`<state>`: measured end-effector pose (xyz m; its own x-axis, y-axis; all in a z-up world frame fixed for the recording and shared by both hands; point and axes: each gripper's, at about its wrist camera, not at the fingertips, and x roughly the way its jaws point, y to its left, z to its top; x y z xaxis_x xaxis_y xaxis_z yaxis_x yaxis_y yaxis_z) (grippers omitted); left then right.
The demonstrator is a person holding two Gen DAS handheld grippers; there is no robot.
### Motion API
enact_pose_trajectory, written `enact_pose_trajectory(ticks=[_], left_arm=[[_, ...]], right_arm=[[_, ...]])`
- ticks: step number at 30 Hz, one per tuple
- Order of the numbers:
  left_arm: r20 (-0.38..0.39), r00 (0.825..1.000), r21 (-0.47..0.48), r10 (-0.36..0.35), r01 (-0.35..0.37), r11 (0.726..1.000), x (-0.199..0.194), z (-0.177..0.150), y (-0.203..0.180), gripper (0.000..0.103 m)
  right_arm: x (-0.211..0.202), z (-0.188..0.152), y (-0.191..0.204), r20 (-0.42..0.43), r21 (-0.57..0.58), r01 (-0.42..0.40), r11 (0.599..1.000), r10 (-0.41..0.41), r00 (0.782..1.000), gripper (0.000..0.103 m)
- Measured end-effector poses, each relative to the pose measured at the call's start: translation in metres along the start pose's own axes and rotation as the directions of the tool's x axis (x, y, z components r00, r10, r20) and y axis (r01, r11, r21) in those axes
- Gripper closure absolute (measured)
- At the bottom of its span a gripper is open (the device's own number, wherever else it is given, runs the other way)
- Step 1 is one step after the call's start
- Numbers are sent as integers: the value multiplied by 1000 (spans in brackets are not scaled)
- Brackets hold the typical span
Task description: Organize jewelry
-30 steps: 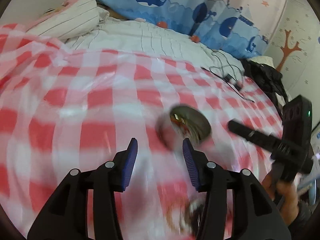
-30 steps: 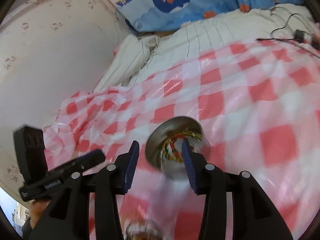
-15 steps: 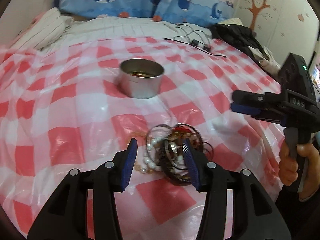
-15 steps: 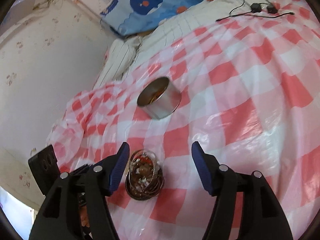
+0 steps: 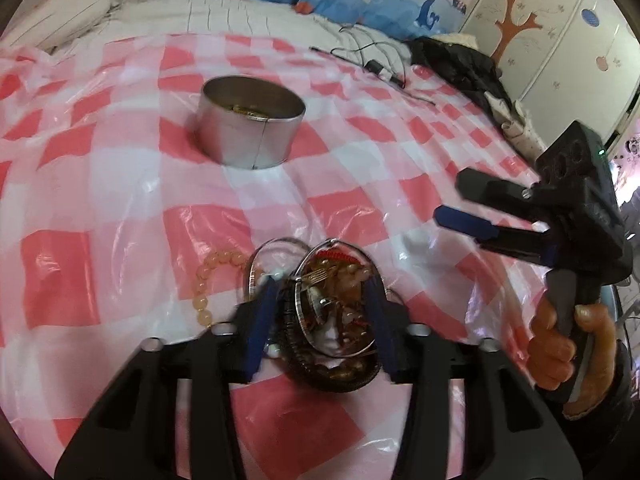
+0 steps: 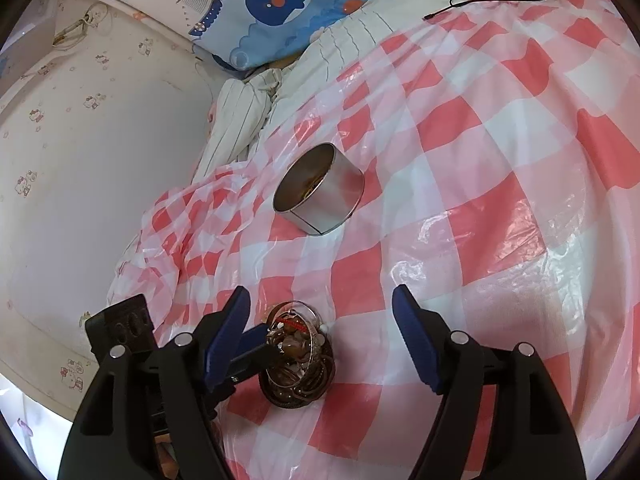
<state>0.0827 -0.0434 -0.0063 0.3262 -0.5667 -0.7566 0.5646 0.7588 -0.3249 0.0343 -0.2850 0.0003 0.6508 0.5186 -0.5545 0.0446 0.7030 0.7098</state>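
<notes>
Jewelry (image 5: pixel 336 312), a tangled heap of thin bangles and bead strings on the checked plastic sheet (image 5: pixel 120 184) near me and short of the metal tin (image 5: pixel 250 130), looks light, slippery and snag-prone, so I'd pinch one bangle's rim. My left gripper (image 5: pixel 320 312) has just been closing around the heap, pads not clearly pressing; my right gripper (image 6: pixel 320 340) has just been opening and holds nothing. Underneath is a soft bed, so everything will sink and slide.
</notes>
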Motion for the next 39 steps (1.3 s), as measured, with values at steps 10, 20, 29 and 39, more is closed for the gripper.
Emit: enact_pose_trajectory(ticks=[10,20,29,39], left_arm=[[1,998,-6,-56,56,998,-18,2,8,95],[9,997,-120,-78,79,990,-36,3,48,98],[3,995,-83,-101,101,991,-12,9,24,83],[31,986,-89,-166,168,982,-11,18,15,97]], right_arm=[[0,-1,-2,-3,5,1,1000,-1,1000,29],[4,-2,0,-16,-4,8,1000,-8,1000,28],[7,-2,0,-25,-8,10,1000,-10,1000,28],[11,-4,0,-43,-27,33,999,-34,998,28]])
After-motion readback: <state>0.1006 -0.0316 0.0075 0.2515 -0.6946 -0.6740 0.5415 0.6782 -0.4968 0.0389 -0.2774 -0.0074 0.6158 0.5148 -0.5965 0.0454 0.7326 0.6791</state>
